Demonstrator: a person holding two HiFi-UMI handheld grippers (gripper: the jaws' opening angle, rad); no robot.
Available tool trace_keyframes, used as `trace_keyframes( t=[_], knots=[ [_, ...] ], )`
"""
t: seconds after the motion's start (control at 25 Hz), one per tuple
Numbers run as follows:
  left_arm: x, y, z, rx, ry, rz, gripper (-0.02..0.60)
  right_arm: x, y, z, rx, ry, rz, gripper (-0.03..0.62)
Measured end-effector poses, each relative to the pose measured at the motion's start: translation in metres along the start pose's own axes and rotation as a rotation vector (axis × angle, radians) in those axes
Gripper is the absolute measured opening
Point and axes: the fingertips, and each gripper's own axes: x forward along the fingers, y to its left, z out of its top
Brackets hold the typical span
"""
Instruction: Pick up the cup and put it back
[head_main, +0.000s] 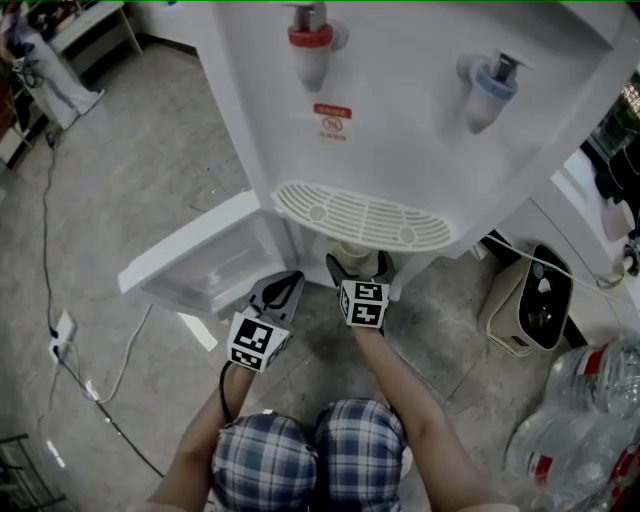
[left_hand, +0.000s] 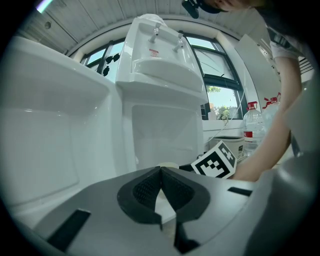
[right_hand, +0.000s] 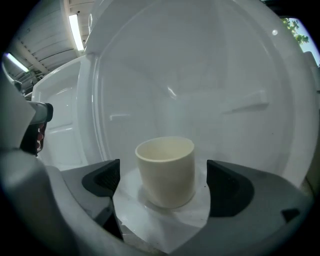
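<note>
A cream cup (right_hand: 166, 169) stands upright on the white floor of the water dispenser's lower cabinet (right_hand: 200, 100). My right gripper (right_hand: 163, 177) is open, one jaw on each side of the cup with a gap on both sides. In the head view the cup (head_main: 352, 250) shows just under the drip tray, with the right gripper (head_main: 360, 266) reaching in around it. My left gripper (head_main: 290, 284) hangs to the left, outside the cabinet, beside its open door. Its jaws are shut with nothing between them (left_hand: 161, 172).
The white dispenser (head_main: 420, 110) has a red tap (head_main: 310, 45), a blue tap (head_main: 490, 90) and a slotted drip tray (head_main: 360, 215). The cabinet door (head_main: 190, 262) swings open to the left. A beige bin (head_main: 525, 300) and water bottles (head_main: 590, 400) stand right; a cable (head_main: 60, 335) lies left.
</note>
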Motion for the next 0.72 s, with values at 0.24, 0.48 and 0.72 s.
trace_keyframes(
  t=[0.24, 0.48, 0.72],
  knots=[
    [-0.002, 0.002, 0.0, -0.011, -0.003, 0.008, 0.026, 0.016, 0.0, -0.005, -0.002, 0.054, -0.002, 0.535],
    [-0.004, 0.003, -0.003, -0.01, 0.006, 0.013, 0.026, 0.022, -0.008, -0.011, -0.015, 0.087, -0.019, 0.419],
    [-0.006, 0.004, -0.008, -0.014, 0.007, 0.02, 0.025, 0.02, -0.007, -0.011, -0.021, 0.08, -0.011, 0.411]
  ],
)
